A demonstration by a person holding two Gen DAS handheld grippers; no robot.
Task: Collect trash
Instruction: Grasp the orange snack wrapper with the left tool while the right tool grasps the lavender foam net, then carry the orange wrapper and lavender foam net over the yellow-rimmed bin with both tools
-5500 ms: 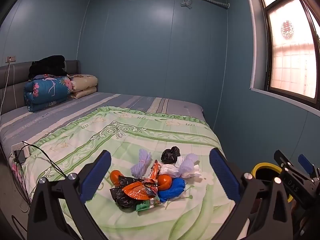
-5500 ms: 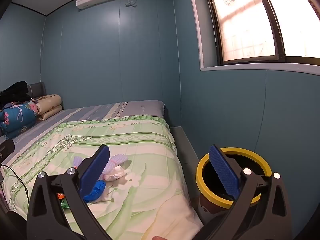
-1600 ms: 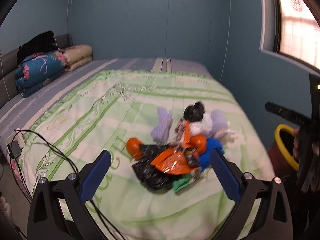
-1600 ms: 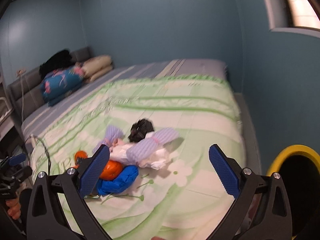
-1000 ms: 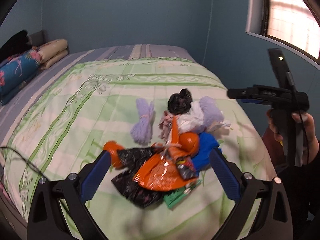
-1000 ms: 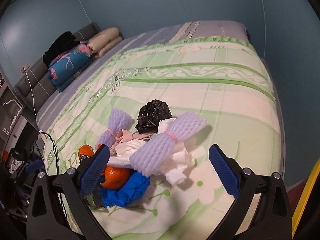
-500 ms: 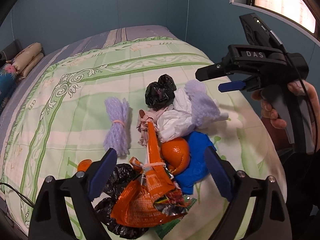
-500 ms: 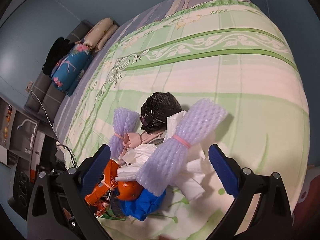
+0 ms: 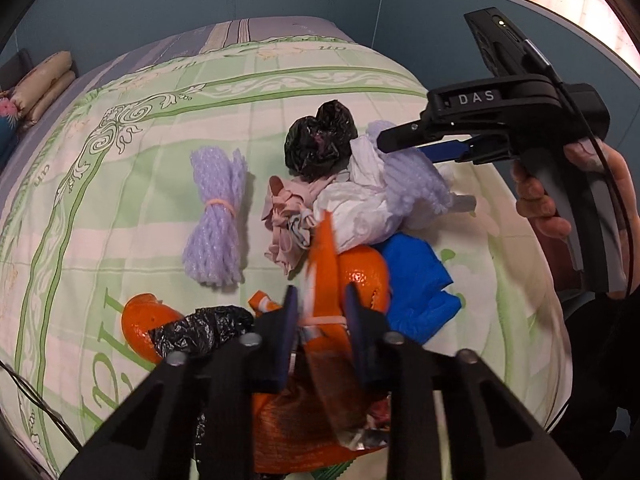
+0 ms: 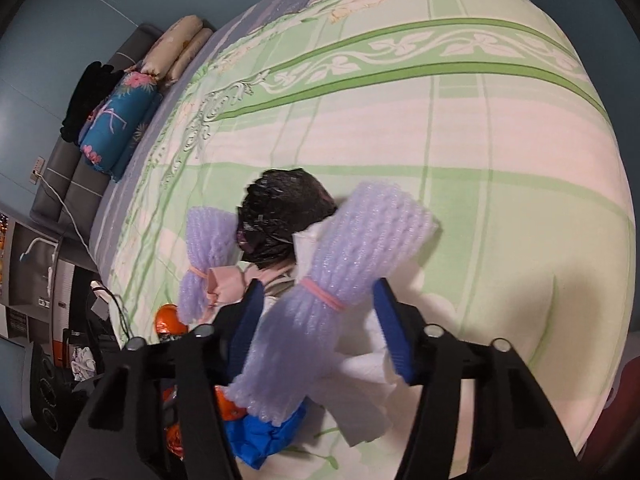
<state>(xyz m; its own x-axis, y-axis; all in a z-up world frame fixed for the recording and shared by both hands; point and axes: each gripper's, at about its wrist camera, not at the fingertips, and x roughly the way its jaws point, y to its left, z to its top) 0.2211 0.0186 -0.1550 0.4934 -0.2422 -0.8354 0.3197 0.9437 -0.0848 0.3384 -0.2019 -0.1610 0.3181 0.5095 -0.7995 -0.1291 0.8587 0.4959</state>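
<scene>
Task is at its start, by my reading: the whole trash pile [image 9: 332, 240] lies on the bed [image 9: 140, 128], nothing visibly removed, and no bin shows in either view. Left wrist view: left gripper [image 9: 318, 320] sits low at 6 o'clock, fingers narrowed around the upright neck of an orange wrapper [image 9: 324, 264]; pads look close to or on the foil, but the wrapper is blurred, so I cannot tell if they have bitten. An orange [image 9: 362, 276] lies just behind it at 1 o'clock from the gripper, a second orange [image 9: 140, 320] at 9 o'clock partly under a black bag [image 9: 200, 330]. Blue bag [image 9: 416, 280] at 3 o'clock, touching the orange. Farther back: white paper [image 9: 360, 208], pink cloth scrap [image 9: 288, 216], knotted black bag [image 9: 320, 136] at 12 o'clock. One purple foam net [image 9: 218, 216] lies apart at 10 o'clock. Right wrist view: right gripper [image 10: 320, 320] straddles the second foam net [image 10: 340, 276], jaws partly apart, a gap showing on the right side; not clamped yet. Remaining, as judged: finish both grasps, carry off, then every other piece.
</scene>
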